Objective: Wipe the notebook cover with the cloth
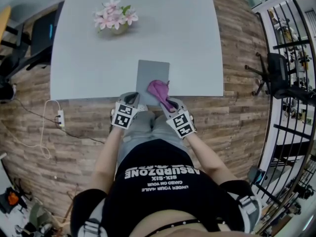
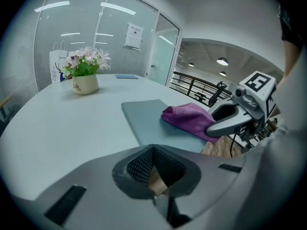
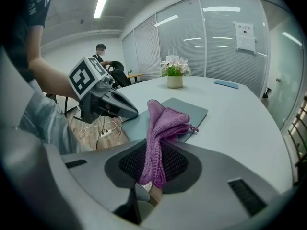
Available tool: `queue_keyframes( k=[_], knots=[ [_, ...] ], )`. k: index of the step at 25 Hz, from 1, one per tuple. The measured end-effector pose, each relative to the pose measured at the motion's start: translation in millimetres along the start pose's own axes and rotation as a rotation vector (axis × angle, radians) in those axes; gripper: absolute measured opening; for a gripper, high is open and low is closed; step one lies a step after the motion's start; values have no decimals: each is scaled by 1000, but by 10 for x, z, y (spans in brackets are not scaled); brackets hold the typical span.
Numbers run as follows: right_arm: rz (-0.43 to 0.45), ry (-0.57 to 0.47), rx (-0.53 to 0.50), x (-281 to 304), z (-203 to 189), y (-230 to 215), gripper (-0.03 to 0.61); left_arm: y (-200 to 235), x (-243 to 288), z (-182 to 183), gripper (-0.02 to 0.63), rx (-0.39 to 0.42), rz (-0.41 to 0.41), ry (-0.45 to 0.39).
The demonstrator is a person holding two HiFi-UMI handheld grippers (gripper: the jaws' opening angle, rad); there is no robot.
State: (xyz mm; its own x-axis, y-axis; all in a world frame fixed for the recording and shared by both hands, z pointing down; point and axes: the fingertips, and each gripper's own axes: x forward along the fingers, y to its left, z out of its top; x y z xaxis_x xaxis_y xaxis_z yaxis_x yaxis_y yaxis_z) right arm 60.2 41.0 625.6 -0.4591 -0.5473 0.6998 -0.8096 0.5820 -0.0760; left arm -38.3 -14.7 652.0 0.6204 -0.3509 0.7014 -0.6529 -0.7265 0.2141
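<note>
Currently at the table: a person is sitting at the near edge of a pale table (image 1: 89, 58), holding one gripper in each hand.
Notebook: a grey notebook (image 1: 148, 73) is lying closed and flat at the table's near edge, straight ahead of the person.
Cloth: a purple cloth (image 1: 159, 89) is resting bunched on the near right part of the cover, with most of the cover showing bare.
Right gripper: the right gripper (image 1: 167, 103) is pinching one end of the cloth tightly between its fingers, and the loose end is trailing forward onto the notebook.
Left gripper: the left gripper (image 1: 131, 98) is holding its fingers together with nothing between them. It is sitting just beside the notebook's near left corner, and contact is unclear.
Step in hand: judging by the bare cover, the wiping is only getting started.
Doing it well: lowering the cloth so more of it is lying flat, then sweeping from the near right across to the far left in overlapping passes.
Steadying: pressing the left fingers on the near left corner is likely helping, since a light notebook may be sliding under the strokes.
Risk: pulling strokes toward the person may be dragging the notebook off the edge.
Elsewhere: a flower pot (image 1: 116, 19) is standing well apart, farther back.
</note>
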Motion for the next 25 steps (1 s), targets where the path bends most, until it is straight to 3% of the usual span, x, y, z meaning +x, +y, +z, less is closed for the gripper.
queue_keyframes(
  k=[25],
  knots=[
    [79,7,119,317,235,300,83,13,20,-1,17,-17,4,-5]
  ],
)
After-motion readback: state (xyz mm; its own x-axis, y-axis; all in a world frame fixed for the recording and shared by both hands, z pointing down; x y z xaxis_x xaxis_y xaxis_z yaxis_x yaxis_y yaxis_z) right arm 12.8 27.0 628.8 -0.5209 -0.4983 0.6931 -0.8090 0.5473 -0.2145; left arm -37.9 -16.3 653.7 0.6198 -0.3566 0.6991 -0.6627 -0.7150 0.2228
